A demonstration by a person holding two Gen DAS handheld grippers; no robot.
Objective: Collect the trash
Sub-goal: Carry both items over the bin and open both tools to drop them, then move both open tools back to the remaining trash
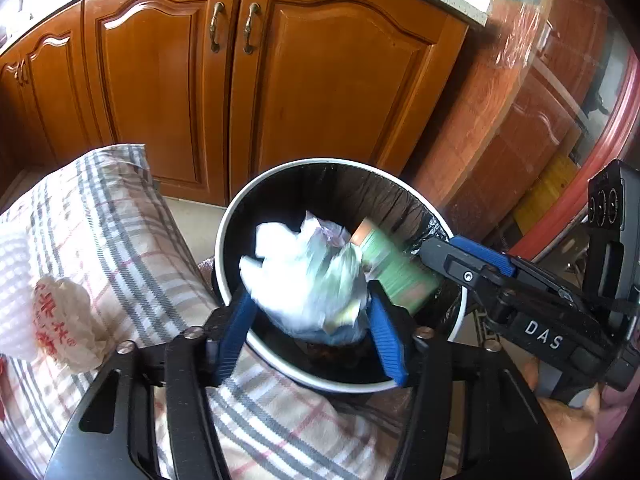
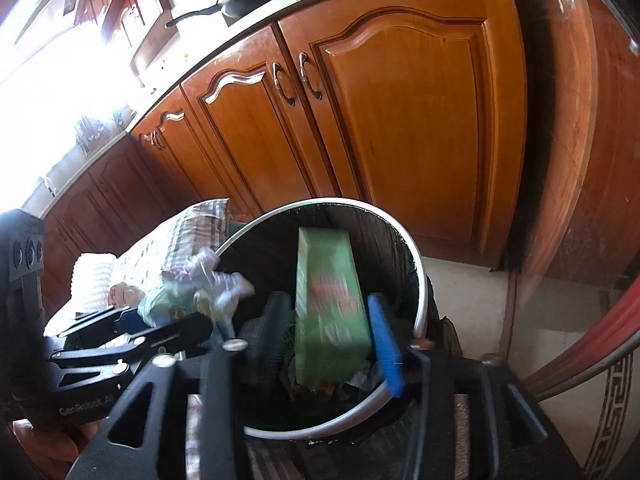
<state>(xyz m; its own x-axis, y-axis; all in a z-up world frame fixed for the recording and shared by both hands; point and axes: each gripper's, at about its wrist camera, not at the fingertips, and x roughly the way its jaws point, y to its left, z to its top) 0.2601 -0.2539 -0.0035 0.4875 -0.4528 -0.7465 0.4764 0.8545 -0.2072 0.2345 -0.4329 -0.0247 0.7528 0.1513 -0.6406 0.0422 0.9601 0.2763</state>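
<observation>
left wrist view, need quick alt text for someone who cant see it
A crumpled white plastic bag sits between the left gripper's parted blue fingers above a round black bin. The right gripper reaches in beside a green box.

Bin point(image 1: 224, 232) before cabinets point(image 1: 160, 92); bag point(image 1: 304, 280) left of box point(image 1: 396, 268), both over bin.
</observation>
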